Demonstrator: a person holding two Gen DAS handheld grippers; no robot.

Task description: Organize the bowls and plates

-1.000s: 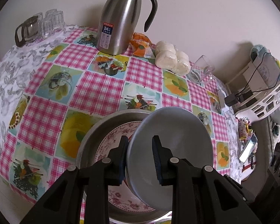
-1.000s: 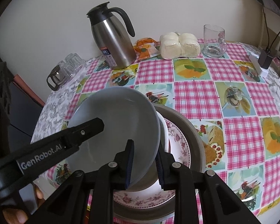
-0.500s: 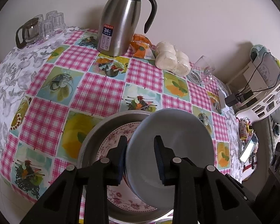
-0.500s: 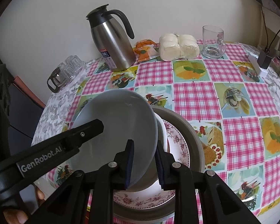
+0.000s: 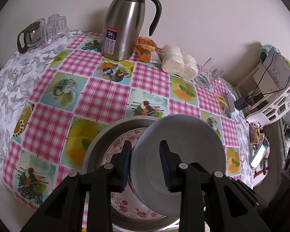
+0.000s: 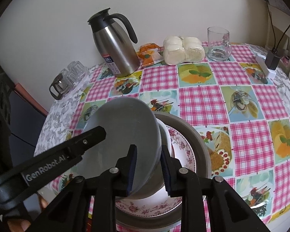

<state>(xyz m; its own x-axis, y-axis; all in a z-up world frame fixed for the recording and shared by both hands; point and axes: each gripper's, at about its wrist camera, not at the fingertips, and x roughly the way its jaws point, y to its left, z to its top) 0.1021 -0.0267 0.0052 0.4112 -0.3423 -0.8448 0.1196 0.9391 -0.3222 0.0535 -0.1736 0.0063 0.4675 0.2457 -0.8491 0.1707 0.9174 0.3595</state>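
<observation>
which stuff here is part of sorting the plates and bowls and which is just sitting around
Part of the job: grey plate, white bowl, floral plate, metal basin.

Just lying about: thermos jug, glass mug, wrapped buns, orange snack packet, small glasses.

My left gripper straddles the grey plate's rim; my right gripper, jaws opening, straddles its opposite rim.

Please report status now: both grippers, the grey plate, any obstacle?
Left hand-held gripper and right hand-held gripper both straddle the grey plate rim; right jaws opening. Plate tilted over floral plate in metal basin. Nothing in the way.
</observation>
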